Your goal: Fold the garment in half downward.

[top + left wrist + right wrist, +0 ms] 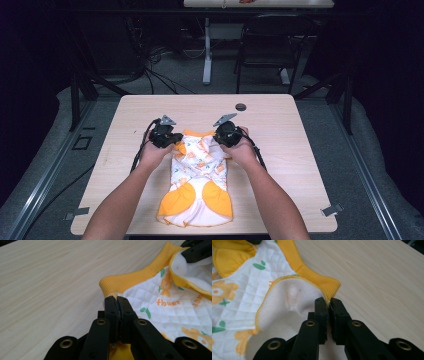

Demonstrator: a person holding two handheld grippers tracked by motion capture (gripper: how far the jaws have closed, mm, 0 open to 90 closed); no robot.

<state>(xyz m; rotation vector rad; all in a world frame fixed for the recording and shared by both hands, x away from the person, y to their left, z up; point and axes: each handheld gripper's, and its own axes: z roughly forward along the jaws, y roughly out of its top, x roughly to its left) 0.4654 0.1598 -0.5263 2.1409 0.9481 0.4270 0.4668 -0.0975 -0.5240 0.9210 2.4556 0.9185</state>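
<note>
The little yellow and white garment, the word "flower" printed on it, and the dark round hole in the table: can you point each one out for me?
garment [197, 187]: high view, its white middle panel.
word "flower" [168, 302]: left gripper view, the orange letters on the quilted fabric.
round hole [241, 106]: high view, its dark centre near the table's far edge.

Garment [197, 175] upper corners: covered by the hands and grippers.
Small dark disc [241, 106] near table's far edge: too small to tell.
Far table: cut off.
</note>
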